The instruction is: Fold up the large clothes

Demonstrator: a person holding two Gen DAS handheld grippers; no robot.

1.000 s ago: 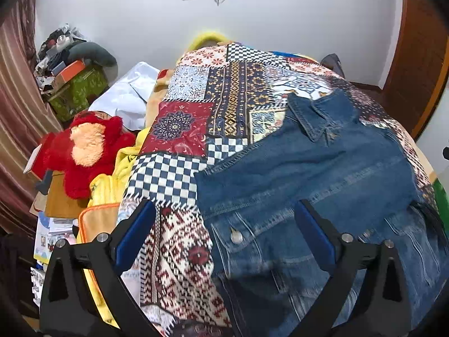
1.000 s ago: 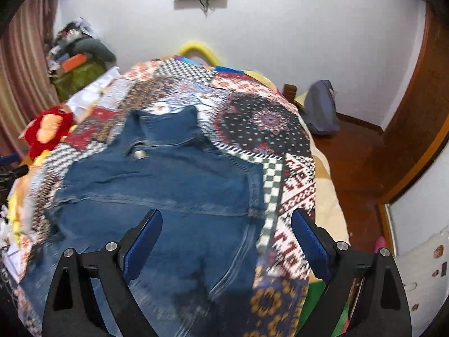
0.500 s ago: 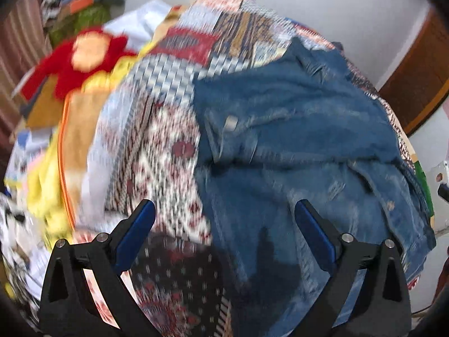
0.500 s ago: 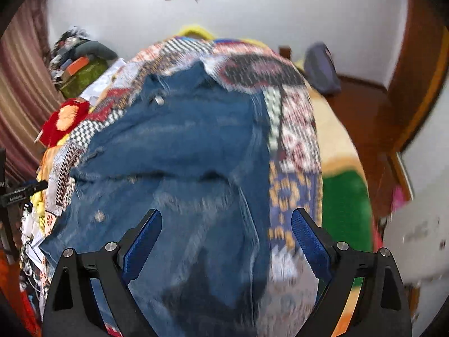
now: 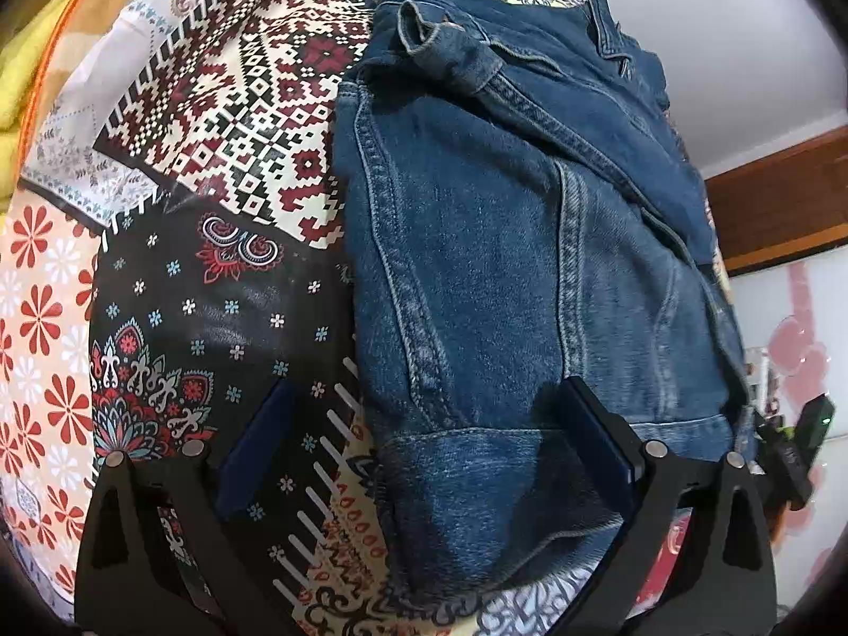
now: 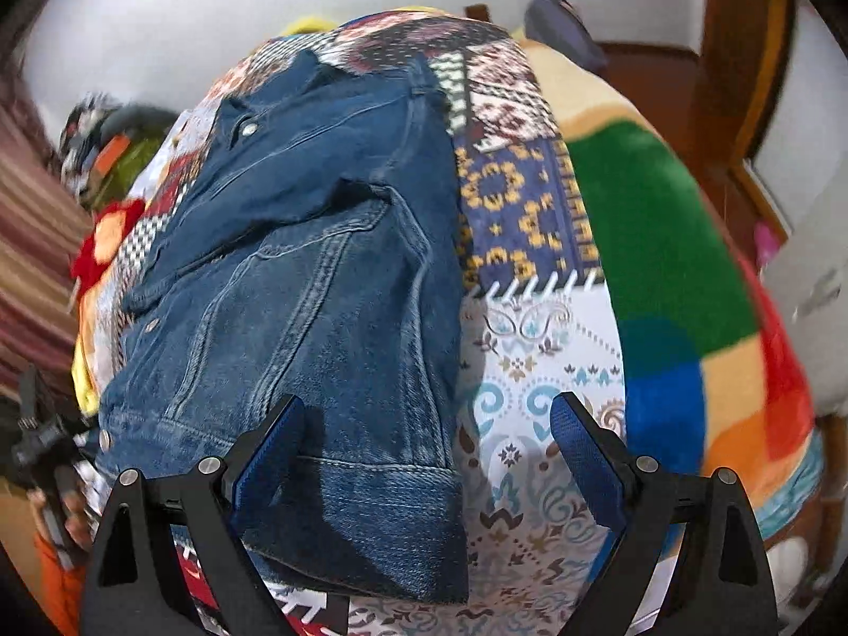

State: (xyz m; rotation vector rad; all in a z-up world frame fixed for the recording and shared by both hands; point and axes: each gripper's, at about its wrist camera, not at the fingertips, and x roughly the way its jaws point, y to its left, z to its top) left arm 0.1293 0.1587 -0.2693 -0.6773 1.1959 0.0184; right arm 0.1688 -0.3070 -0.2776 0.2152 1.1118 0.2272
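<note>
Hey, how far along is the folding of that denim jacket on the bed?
Done: the denim jacket lies spread on the patchwork bedspread, sleeves seemingly folded in. In hand: nothing is gripped; the left claw and right claw are open, each straddling a corner of the hem. Left: gripping the hem and probably folding it toward the collar.

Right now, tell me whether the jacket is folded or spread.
Partly folded: the jacket has a sleeve laid across its body, with the collar end flat on the quilt.

patchwork bedspread (image 5: 222,122), rainbow blanket (image 6: 683,286), perhaps red plush (image 6: 103,244)
</note>
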